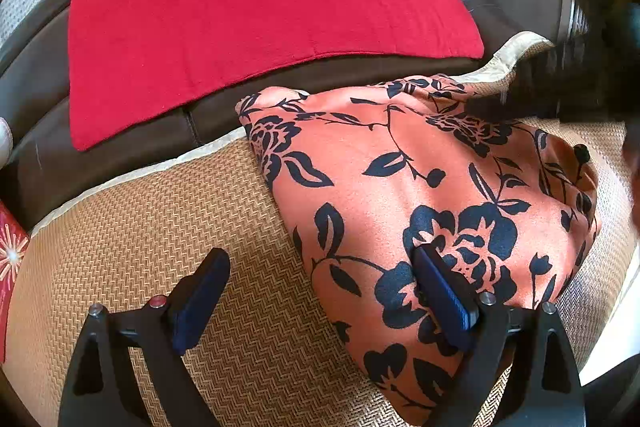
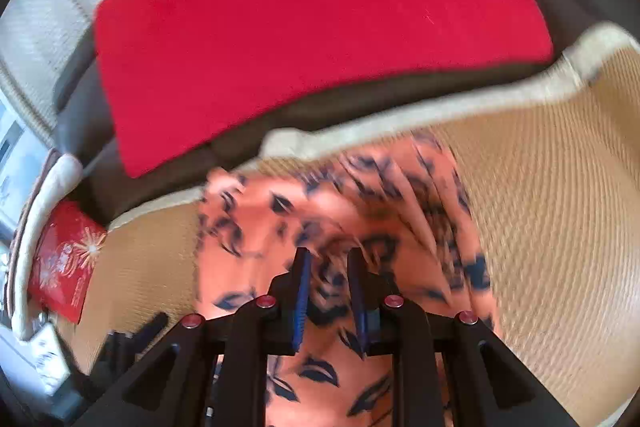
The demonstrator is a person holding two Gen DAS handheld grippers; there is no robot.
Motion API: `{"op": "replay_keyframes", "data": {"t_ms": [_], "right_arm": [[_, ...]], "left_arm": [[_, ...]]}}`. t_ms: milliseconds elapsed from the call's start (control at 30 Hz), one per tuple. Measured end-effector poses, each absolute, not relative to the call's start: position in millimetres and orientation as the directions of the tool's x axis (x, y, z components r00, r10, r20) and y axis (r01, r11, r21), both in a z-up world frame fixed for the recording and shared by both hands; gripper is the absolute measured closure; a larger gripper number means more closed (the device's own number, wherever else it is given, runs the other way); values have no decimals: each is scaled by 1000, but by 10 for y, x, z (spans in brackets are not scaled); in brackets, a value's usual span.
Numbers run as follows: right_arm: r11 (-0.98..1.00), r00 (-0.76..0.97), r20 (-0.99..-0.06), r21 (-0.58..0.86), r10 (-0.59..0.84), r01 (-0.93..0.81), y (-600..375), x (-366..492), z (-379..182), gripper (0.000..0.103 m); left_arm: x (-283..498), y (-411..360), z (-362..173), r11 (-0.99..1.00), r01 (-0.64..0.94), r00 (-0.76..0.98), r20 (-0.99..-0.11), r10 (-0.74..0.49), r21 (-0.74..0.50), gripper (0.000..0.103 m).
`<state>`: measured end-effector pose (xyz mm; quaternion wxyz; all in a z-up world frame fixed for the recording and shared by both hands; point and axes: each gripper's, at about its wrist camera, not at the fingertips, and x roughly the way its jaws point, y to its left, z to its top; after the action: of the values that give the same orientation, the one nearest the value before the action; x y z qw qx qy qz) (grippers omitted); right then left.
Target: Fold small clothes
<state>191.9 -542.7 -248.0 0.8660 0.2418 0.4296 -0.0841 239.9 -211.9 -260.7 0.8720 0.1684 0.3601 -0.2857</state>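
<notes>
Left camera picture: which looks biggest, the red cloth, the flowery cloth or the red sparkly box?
1. Red cloth, though the flowery cloth looks close in size and lies nearer.
2. Flowery cloth.
3. Red box, mostly cut off.

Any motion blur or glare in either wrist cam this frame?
Left wrist: sharp, with the floral garment print and woven mat weave crisp; only the dark shape at the right edge is smeared; strong fisheye bending. Right wrist: heavy motion blur on the floral garment and mat; the right gripper itself stays sharp. No glare on the fabrics.
</notes>
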Motion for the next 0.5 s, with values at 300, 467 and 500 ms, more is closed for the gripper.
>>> {"op": "replay_keyframes", "data": {"t_ms": [300,467,500], "right_arm": [[849,637,-761,414,126,328,-5566,1850,-2838,82],[827,650,-740,466,170,314,-5675,1783,-2866,82],[821,653,-736,477,179,313,-5695,1768,-2867,82]], "left_arm": [[2458,-2106,-2636,797,599,580,-729,-365,77,0],[2480,-2100,-2647,810,583,573,-736,-362,56,0],[2475,-2103,-2647,814,579,574,-736,-359,55,0]]}}
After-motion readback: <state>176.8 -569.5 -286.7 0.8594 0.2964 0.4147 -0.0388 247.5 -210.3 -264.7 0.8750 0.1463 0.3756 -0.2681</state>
